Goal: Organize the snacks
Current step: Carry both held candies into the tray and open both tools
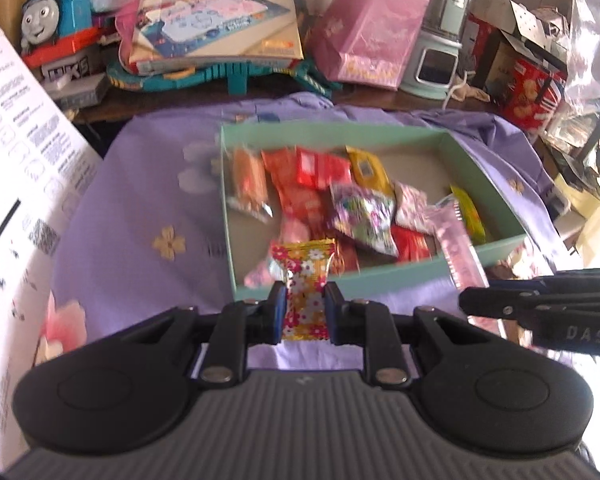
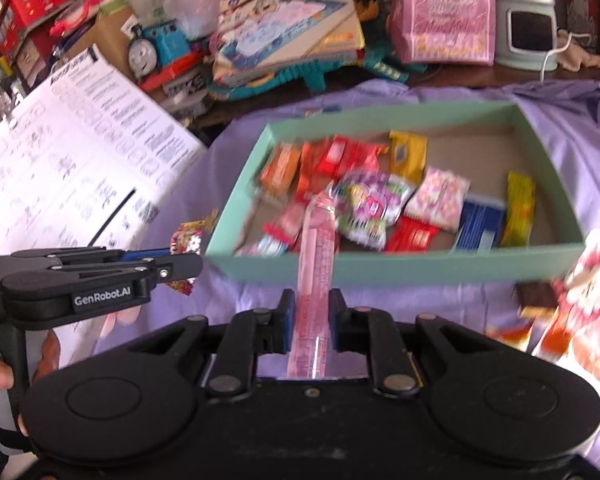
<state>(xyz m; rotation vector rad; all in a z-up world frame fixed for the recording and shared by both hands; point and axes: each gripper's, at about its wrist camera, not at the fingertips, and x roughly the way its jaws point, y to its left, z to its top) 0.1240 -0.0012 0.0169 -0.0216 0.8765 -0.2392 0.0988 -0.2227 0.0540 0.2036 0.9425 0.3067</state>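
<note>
Pinching a flower-printed candy packet (image 1: pixel 305 280) between nearly closed jaws, the left tongs (image 1: pixel 304 308) hover beside the mint-green box (image 1: pixel 380 276) of snacks while the right tongs (image 2: pixel 310 316) clench a long pink wrapper (image 2: pixel 315 264) reaching over the box's near wall.

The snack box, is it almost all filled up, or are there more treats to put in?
Mostly filled: many packets already lie in the green box. Two are in hand: the left gripper pinches a flowery candy, the right gripper a long pink packet. A few loose snacks wait on the purple cloth.
</note>
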